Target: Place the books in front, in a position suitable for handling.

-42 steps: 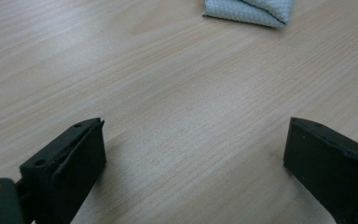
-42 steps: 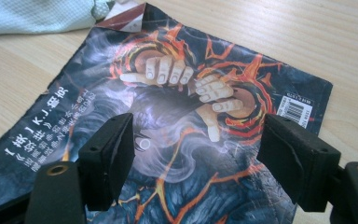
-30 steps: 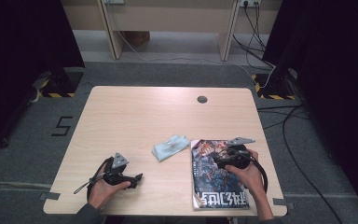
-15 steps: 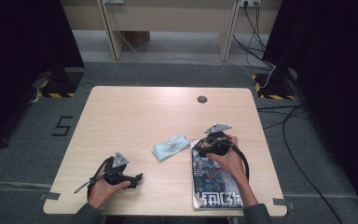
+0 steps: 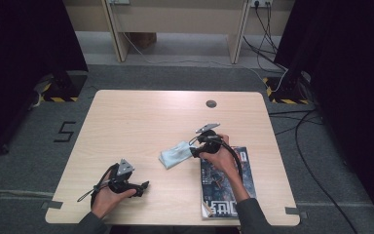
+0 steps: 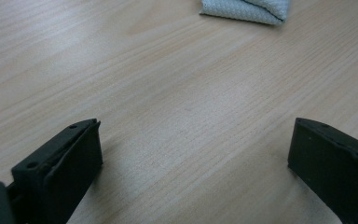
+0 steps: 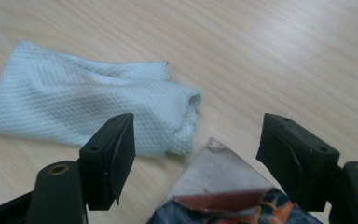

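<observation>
So here's where I'm at: my right hand-held gripper [image 5: 193, 148] sits over the middle of the table [image 5: 141, 117], right at the far left corner of the magazine [image 5: 226, 187] and touching distance from the cloth [image 5: 175, 155]. Its jaws are spread wide with nothing pinched between them. Through the right gripper view the left jaw hangs over the cloth's [image 7: 93, 107] near edge, and the magazine's [image 7: 223, 196] corner pokes up into the gap between the two jaws. Whether the jaw actually touches the fabric, I can't tell.

The cloth is a pale blue waffle-weave rag, loosely folded and a bit rumpled, lying flat on the wood just left of the magazine. The magazine lies flat near the table's near right edge, cover up, with my right forearm crossing over it.

My left hand-held gripper [image 5: 143, 185] is parked low on the near left part of the table, well apart from everything else. Its jaws are wide too, with bare wood between them in the left gripper view, and the cloth [image 6: 247, 10] just peeks in at the far edge there.

There's also a small round grommet [image 5: 211, 103] at the far side of the table.
</observation>
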### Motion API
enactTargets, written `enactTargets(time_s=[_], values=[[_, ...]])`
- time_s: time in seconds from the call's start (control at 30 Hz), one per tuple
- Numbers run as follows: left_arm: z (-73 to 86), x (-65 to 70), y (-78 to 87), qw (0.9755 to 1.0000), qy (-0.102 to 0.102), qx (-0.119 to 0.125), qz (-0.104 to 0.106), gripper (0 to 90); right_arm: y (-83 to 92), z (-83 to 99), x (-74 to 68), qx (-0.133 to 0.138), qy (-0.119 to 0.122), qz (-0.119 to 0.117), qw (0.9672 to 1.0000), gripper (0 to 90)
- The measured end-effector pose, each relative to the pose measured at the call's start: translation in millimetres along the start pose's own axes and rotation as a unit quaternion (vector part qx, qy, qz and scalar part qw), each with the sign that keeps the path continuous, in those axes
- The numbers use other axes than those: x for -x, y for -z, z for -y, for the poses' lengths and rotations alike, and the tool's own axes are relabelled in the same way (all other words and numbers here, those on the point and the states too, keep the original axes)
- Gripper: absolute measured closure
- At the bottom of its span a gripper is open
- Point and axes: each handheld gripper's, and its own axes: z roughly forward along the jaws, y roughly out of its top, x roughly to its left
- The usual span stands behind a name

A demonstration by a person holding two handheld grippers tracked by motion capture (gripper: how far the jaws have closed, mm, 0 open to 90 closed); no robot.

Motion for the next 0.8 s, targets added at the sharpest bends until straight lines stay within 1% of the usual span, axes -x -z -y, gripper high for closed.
enactTargets(time_s=[0.07, 0.1, 0.2, 0.23, 0.27, 0.3, 0.37, 0.43, 0.47, 0.53, 0.57, 0.63, 0.67, 0.7, 0.73, 0.77, 0.8], values=[[0.0, 0.0, 0.0, 1.0, 0.0, 0.0, 0.0, 1.9, -1.6, -1.1, -0.9, 0.0, -0.001, -0.002, 1.0, 27.2], [0.1, 0.0, -0.1, 1.0, 0.0, 0.001, 0.0, 1.9, -6.9, -5.1, -4.0, -0.001, 0.002, -0.002, 1.0, 26.9], [0.1, 0.0, -0.2, 1.0, 0.0, 0.001, 0.0, 1.9, -13.9, -10.4, -7.1, -0.013, 0.016, 0.008, 0.9998, 26.6], [0.1, 0.0, -0.2, 1.0, 0.0, 0.001, 0.0, 1.9, -13.9, -10.4, -7.1, -0.013, 0.016, 0.008, 0.9998, 26.6], [-0.2, 0.0, -0.1, 1.0, 0.0, -0.001, -0.001, 1.3, -19.6, -14.1, -7.0, -0.017, 0.017, 0.004, 0.9997, 26.7], [-0.3, 0.0, -0.8, 1.0, 0.002, -0.001, -0.002, 0.4, -21.6, -14.7, -6.6, -0.02, 0.01, 0.003, 0.9997, 26.6], [-0.9, 0.2, -2.0, 1.0, 0.004, -0.001, -0.003, 0.0, -25.8, -15.7, -5.1, -0.027, 0.006, 0.005, 0.9996, 26.5], [-0.9, 0.2, -1.9, 1.0, 0.004, -0.001, -0.003, 0.0, -27.8, -16.3, -4.7, -0.029, 0.007, 0.005, 0.9995, 26.6], [-0.9, 0.2, -1.9, 1.0, 0.004, -0.001, -0.003, 0.0, -32.7, -17.7, -4.6, -0.037, 0.01, 0.016, 0.9991, 26.6], [-0.9, 0.2, -1.6, 1.0, 0.003, -0.003, -0.004, 0.0, -37.3, -18.3, -4.6, -0.048, 0.014, 0.031, 0.9983, 26.4], [-0.9, 0.2, -1.5, 1.0, 0.003, -0.003, -0.004, 0.0, -39.7, -19.0, -4.0, -0.051, 0.014, 0.031, 0.9981, 25.5], [-0.9, 0.3, -1.5, 1.0, 0.003, -0.003, -0.004, 0.0, -42.9, -22.4, -1.0, -0.052, 0.004, 0.04, 0.9978, 25.0], [-0.9, 0.3, -1.5, 1.0, 0.003, -0.003, -0.004, 0.0, -42.9, -22.4, -1.0, -0.052, 0.004, 0.04, 0.9978, 25.0], [-0.9, 0.2, -1.4, 1.0, 0.003, -0.004, -0.004, 0.0, -44.9, -24.9, 2.8, -0.052, -0.006, 0.053, 0.9972, 24.9], [-1.0, 0.3, -1.4, 1.0, 0.003, -0.004, -0.004, 0.0, -45.5, -25.9, 4.4, -0.053, -0.009, 0.06, 0.9968, 24.8], [-0.9, 0.3, -1.5, 1.0, 0.003, -0.003, -0.004, 0.0, -46.2, -26.9, 7.5, -0.051, -0.006, 0.07, 0.9962, 24.8], [-0.9, 0.3, -1.5, 1.0, 0.003, -0.003, -0.004, 0.0, -46.2, -26.9, 7.5, -0.051, -0.006, 0.07, 0.9962, 24.8]])
